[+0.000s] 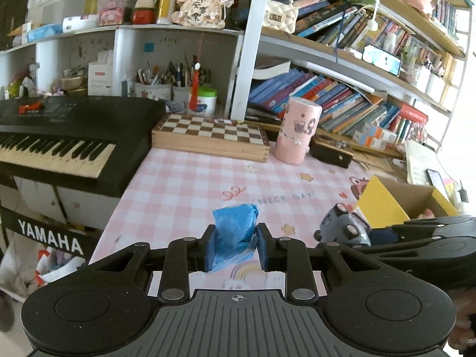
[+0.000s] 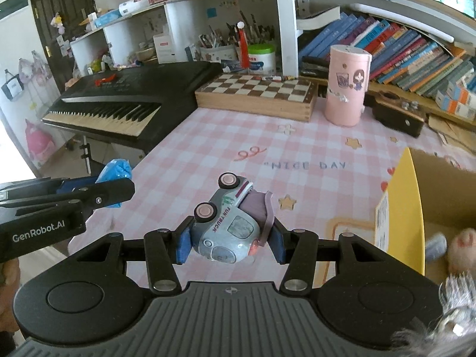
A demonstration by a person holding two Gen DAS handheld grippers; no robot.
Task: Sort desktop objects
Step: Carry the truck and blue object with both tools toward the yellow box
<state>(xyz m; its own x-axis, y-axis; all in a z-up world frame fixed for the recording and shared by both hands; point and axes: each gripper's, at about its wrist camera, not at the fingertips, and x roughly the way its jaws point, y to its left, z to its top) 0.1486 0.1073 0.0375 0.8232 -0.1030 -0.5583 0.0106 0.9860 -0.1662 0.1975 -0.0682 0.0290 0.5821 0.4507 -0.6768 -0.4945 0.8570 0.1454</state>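
Low in each frame, the left tool (image 1: 232, 245) pinches a blue wad (image 1: 235, 232) and the right tool (image 2: 230, 242) clamps a toy truck (image 2: 230, 226) sideways above the pink surface (image 2: 297, 148), both seemingly bound for the box (image 2: 401, 208) at right.

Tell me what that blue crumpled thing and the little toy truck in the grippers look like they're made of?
The blue crumpled thing, pinched in the left gripper, looks like thin plastic film or a soft wrapper: it creases and folds, with a slight sheen. The toy truck, held in the right gripper, looks like hard moulded plastic, glossy, with printed lettering and smooth pink wheel hubs.
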